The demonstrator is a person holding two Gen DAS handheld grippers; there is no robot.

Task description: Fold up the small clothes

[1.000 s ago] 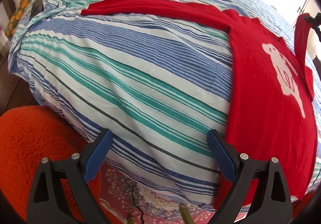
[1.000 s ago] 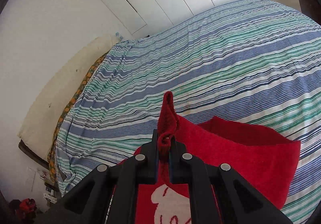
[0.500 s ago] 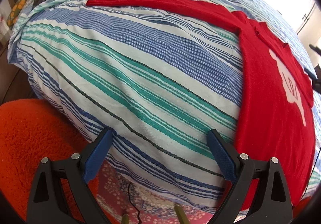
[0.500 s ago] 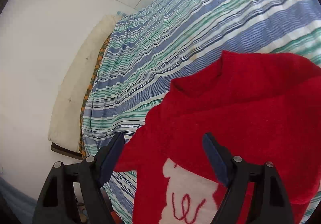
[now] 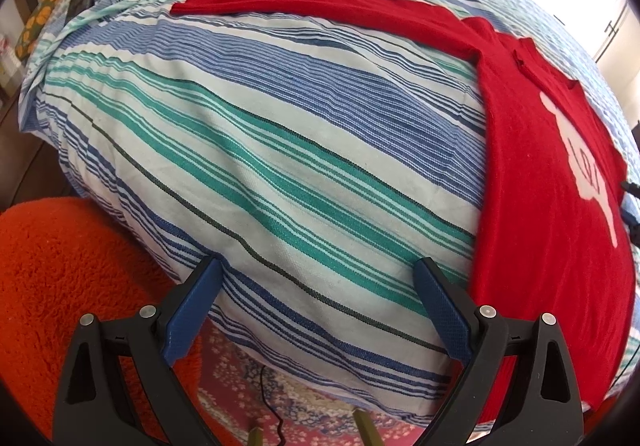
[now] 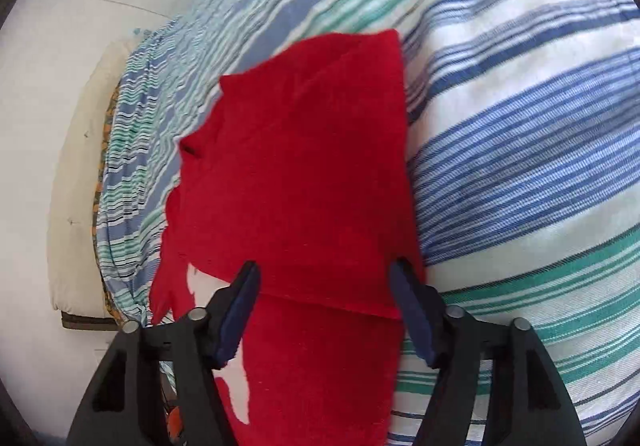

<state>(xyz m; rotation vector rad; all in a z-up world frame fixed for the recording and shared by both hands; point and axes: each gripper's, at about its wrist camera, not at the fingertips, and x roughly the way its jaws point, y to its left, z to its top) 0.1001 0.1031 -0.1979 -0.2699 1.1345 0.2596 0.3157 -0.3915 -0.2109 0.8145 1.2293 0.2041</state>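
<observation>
Sweater (image 5: pixel 536 182): red, flat on striped bed (image 5: pixel 280 150), right sleeve (image 6: pixel 316 150) folded in. Left gripper (image 5: pixel 316 310): fingers wide, empty. Right gripper (image 6: pixel 324 310): fingers closing, nothing gripped. Advice: next take the outstretched left sleeve (image 5: pixel 320 2) by its cuff and lay it across flat.

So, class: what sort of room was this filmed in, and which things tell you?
Most likely a bedroom: a bed under a striped bedspread, white wardrobe doors behind it, and a red sweater laid out for folding.

We lost the sweater's (image 5: pixel 540 206) right side past the left view's edge. Its white print (image 6: pixel 236 398) was mostly covered by the folded sleeve (image 6: pixel 304 174) in the right view. That view was motion-blurred; the small dark object (image 5: pixel 78 0) by the pillow stayed unreadable.
</observation>
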